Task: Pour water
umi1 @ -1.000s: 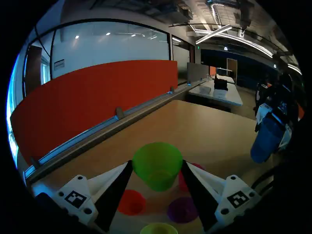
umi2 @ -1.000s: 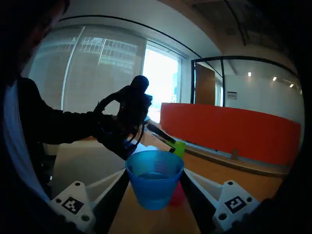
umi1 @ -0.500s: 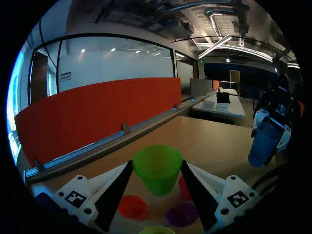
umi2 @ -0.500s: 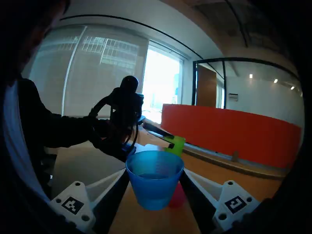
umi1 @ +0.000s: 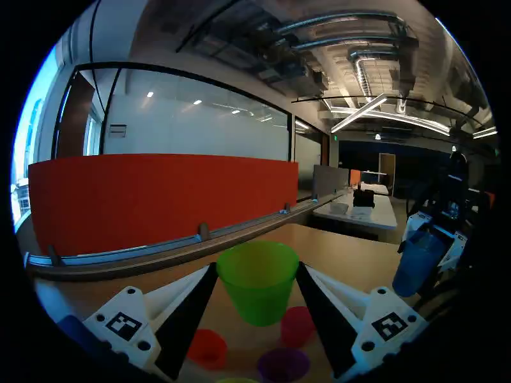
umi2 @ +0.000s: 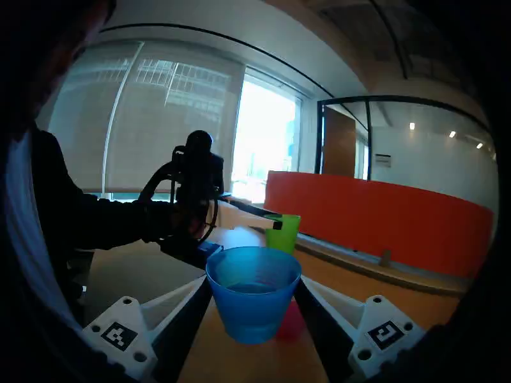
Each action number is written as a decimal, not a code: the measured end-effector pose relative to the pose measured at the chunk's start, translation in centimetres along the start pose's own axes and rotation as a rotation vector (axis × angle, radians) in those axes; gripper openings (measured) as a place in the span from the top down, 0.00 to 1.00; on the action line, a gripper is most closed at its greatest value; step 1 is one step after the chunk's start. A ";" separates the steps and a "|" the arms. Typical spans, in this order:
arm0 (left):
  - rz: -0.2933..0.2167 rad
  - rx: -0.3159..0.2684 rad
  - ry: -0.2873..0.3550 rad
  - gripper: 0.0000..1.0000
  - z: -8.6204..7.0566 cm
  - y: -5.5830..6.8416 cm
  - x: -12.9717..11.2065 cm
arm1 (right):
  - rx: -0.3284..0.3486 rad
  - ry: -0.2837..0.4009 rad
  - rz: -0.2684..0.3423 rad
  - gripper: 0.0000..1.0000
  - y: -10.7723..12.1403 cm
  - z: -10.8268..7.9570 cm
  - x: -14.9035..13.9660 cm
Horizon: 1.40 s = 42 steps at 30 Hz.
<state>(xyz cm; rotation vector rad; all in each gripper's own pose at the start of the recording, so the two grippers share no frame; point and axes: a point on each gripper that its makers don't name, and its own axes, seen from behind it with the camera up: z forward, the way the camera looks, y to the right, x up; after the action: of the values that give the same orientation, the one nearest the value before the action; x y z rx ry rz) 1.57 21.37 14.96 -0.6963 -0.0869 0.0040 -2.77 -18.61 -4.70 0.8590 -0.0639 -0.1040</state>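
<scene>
1. The orange partition (umi1: 160, 198) now runs level across the left gripper view. Half a second ago it slanted, and more ceiling shows above it now.
2. The wooden surface (umi1: 332, 246) lies lower in that view than before.
3. The left gripper (umi1: 257, 268) has lifted. Its fingers press on both sides of the green cup (umi1: 258, 287), which sits upright between the tips with its rim above them, clear of the surface.
4. The right gripper (umi2: 253, 281) holds as it did, with its fingers clamped on either side of the blue cup (umi2: 253, 306). The cup is upright between them, with water (umi2: 252, 288) low inside.
5. In the right gripper view, the green cup stands straight beyond the blue cup's rim and apart from it. A moment ago it leaned.
6. A red cup (umi1: 207, 348), a pink cup (umi1: 297, 322) and a purple cup (umi1: 283, 364) rest on the surface beneath the green cup, nearer the bottom edge than before.
</scene>
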 end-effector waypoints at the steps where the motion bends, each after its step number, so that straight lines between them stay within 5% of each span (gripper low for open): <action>1: 0.001 -0.003 0.007 0.10 -0.1 0.1 0.1 | 0.001 0.000 -0.001 0.11 0.0 0.0 0.0; 22: 0.027 -0.013 0.036 0.11 -1.2 1.4 0.0 | 0.005 0.004 -0.008 0.11 -0.3 0.0 0.3; 42: 0.059 -0.007 0.020 0.11 -4.0 1.8 -0.8 | 0.024 0.006 -0.016 0.11 -0.6 0.8 0.6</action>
<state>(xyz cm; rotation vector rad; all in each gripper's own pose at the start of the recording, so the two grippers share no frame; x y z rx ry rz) 1.10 20.16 10.72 -0.7055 -0.0467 0.0535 -2.30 -19.69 -4.60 0.8834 -0.0522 -0.1160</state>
